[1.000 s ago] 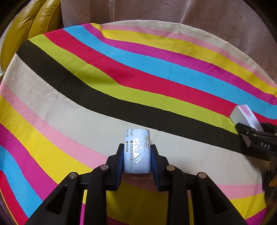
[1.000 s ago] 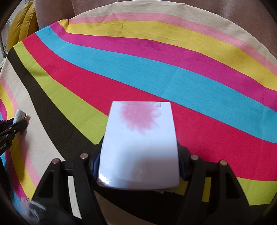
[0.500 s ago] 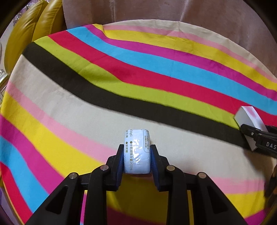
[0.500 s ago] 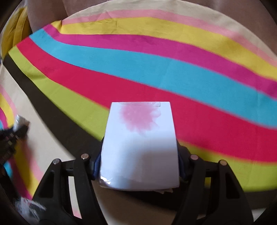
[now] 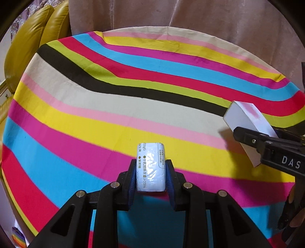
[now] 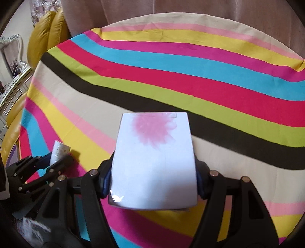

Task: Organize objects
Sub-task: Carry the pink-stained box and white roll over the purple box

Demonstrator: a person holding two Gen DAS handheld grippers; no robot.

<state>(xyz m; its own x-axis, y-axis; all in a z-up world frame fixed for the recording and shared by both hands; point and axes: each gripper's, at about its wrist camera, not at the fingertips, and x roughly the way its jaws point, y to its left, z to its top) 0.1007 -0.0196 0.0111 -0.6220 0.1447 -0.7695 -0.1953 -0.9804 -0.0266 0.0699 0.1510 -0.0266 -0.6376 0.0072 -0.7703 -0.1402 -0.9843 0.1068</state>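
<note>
My left gripper (image 5: 150,167) is shut on a small white packet (image 5: 150,167) with printed text, held above the striped tablecloth (image 5: 114,95). The same packet (image 6: 59,152) and left gripper (image 6: 55,162) show at the left edge of the right wrist view. My right gripper (image 6: 154,171) is shut on a white box with a pink flower print (image 6: 154,160), its blue pads pressing both sides. That box (image 5: 246,122) and the right gripper (image 5: 266,141) appear at the right of the left wrist view.
A round table under the striped cloth (image 6: 171,76) fills both views. A yellow leather seat (image 5: 28,47) stands at the far left, a beige curtain (image 5: 190,15) behind the table. Ornate silver furniture (image 6: 11,57) stands far left.
Both grippers have drawn back toward the near side of the table with their loads; more of the cloth and the far edge now show. Both grips are unchanged.
</note>
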